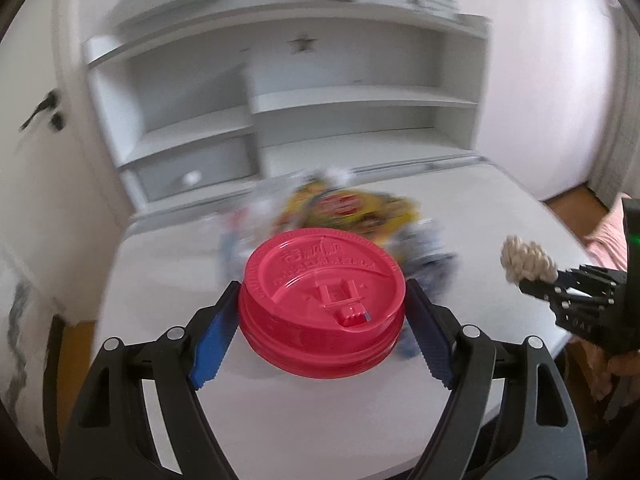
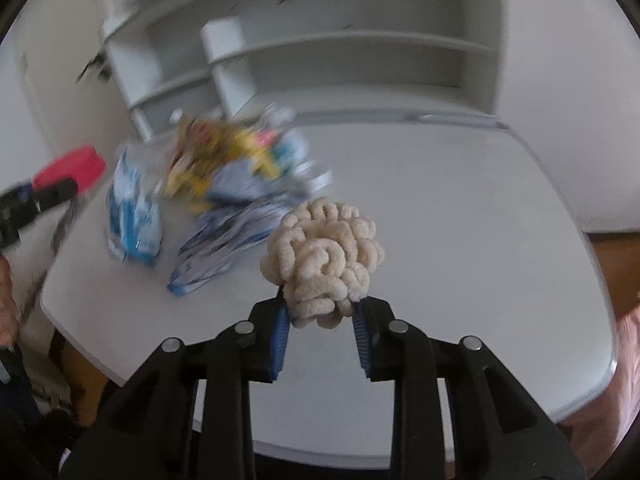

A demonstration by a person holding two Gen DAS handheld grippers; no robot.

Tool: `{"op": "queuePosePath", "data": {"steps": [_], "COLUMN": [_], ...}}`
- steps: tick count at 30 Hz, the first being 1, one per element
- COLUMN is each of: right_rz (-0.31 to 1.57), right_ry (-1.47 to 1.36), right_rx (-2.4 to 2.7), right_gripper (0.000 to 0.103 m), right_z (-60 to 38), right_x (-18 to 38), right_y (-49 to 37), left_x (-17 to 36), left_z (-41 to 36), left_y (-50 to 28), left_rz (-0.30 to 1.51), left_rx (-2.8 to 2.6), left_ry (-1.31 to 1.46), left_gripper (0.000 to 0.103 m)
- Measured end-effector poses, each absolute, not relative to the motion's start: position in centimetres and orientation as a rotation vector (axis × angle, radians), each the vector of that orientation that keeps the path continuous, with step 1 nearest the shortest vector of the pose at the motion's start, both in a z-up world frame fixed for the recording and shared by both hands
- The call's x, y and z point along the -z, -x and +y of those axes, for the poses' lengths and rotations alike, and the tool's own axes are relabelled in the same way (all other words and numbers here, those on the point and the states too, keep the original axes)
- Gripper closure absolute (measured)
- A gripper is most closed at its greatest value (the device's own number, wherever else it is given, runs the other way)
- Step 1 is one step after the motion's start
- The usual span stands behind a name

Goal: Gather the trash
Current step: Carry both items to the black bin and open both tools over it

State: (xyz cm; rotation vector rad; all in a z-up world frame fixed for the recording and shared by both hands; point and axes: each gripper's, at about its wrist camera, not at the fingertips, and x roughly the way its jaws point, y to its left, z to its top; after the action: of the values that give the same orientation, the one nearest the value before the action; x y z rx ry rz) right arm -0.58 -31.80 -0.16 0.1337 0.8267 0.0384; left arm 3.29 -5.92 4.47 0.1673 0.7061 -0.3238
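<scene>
Behind everything, a white shelf unit [image 1: 360, 96] against the wall, blurred. In front of it, a pale grey surface [image 2: 460, 220] with rounded corners. On its far left part, a heap of crumpled wrappers [image 2: 224, 184], yellow, blue and white, too blurred for any detail; one blue and white packet [image 2: 134, 216] just beside the heap, on the left.

Above the near part of the surface, the left gripper [image 1: 322, 308], jaws wide apart and closed on a red plastic cup lid [image 1: 322, 300], blue pads touching its rim on both sides. Cannot tell whether the lid touches the surface or not.

To the right, the right gripper [image 2: 322, 326], jaws narrow, clamped on a cream lump of curled puffed pieces [image 2: 324, 256], held above the surface, near the heap of wrappers
</scene>
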Motion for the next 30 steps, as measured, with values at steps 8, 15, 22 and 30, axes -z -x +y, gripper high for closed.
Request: {"op": "queuePosePath", "data": {"steps": [8, 15, 22, 30], "right_rz": [0.753, 0.792, 0.914, 1.068], "right_ry": [-0.261, -0.431, -0.601, -0.798], "right_rx": [0.271, 0.576, 0.746, 0.776], "right_gripper": [0.078, 0.078, 0.078, 0.078], "right_z": [-43.9, -55.3, -63.6, -67.9], "right_x": [-0.9, 3.3, 11.1, 20.2], "right_y": [9.5, 20.1, 26.9, 27.7], "left_x": [-4.0, -0.2, 8.0, 19.0], "left_z": [-22.1, -37.4, -48.5, -56.3], "left_y": [0.6, 7.4, 12.2, 12.9], "left_rz": [0.675, 0.701, 0.782, 0.941], "left_rx": [0.713, 1.080, 1.293, 1.309], "left_ry": [-0.276, -0.384, -0.510, -0.599], "left_gripper": [0.025, 0.025, 0.025, 0.025]}}
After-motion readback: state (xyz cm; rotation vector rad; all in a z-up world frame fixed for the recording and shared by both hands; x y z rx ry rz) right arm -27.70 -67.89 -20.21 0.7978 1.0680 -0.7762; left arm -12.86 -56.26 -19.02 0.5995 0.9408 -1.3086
